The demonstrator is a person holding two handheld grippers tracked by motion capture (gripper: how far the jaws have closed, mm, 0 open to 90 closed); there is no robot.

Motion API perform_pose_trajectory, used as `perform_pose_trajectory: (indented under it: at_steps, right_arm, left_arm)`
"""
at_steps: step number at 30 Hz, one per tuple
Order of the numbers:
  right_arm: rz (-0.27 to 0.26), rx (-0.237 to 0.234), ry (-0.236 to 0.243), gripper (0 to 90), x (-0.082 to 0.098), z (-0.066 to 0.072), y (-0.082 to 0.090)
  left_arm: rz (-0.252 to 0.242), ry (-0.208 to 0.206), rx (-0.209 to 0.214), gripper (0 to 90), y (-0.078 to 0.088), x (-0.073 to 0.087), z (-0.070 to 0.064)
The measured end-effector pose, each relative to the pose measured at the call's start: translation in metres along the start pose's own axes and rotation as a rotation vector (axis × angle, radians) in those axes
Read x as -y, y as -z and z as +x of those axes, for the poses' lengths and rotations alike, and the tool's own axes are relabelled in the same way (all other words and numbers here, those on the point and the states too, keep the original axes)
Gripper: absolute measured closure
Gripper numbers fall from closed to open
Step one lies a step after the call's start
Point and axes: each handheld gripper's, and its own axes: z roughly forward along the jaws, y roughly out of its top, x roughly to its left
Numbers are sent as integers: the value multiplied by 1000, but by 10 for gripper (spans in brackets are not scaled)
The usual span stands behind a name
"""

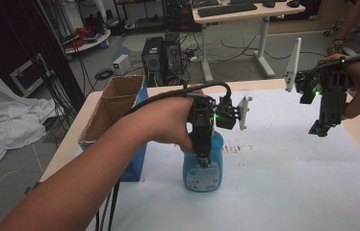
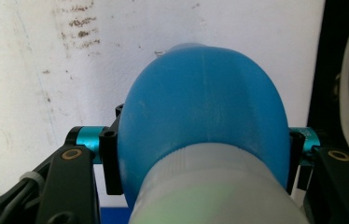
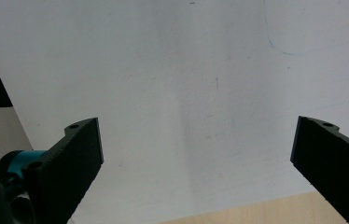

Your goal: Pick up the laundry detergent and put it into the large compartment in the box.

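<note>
Gripping blue bottle (image 1: 203,168) (label (image 1: 202,177) unreadable), left gripper (image 1: 202,159), white sheet (image 1: 289,183)

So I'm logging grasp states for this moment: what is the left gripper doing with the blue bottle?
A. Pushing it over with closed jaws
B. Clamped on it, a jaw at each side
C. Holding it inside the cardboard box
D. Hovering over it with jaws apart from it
B: in the left gripper view the blue bottle sits between the jaws, one against each side, and in the high view the left gripper reaches down onto it where it stands upright on the white table cover.
</note>
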Motion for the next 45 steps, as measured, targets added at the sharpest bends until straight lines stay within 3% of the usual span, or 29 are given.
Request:
perform_pose_trajectory:
  at_steps: [3, 7, 17, 27, 31, 33, 38, 45]
  right_arm:
    - [-2, 1, 3, 13, 0, 0, 0]
    - [-4, 0, 1, 13, -1, 0, 0]
    - [-2, 0, 12, 13, -5, 1, -1]
    - [-4, 1, 22, 13, -8, 1, -2]
    - [0, -1, 12, 13, -6, 0, -2]
    - [0, -1, 8, 13, -5, -1, -2]
    - [0, -2, 14, 13, -6, -1, -3]
    - [10, -5, 19, 13, -10, -1, -4]
  left_arm:
    - [-3, 9, 5, 382, 11, 3, -1]
    - [0, 51, 13, 382, 25, 8, 1]
    - [6, 158, 5, 382, 89, 38, 13]
    - [-63, 319, 4, 381, 138, 80, 34]
    - [-74, 359, -1, 381, 150, 93, 38]
    - [-75, 410, -15, 382, 163, 108, 41]
    - [-72, 480, -32, 381, 173, 129, 46]
    - [-78, 615, -52, 381, 177, 163, 55]
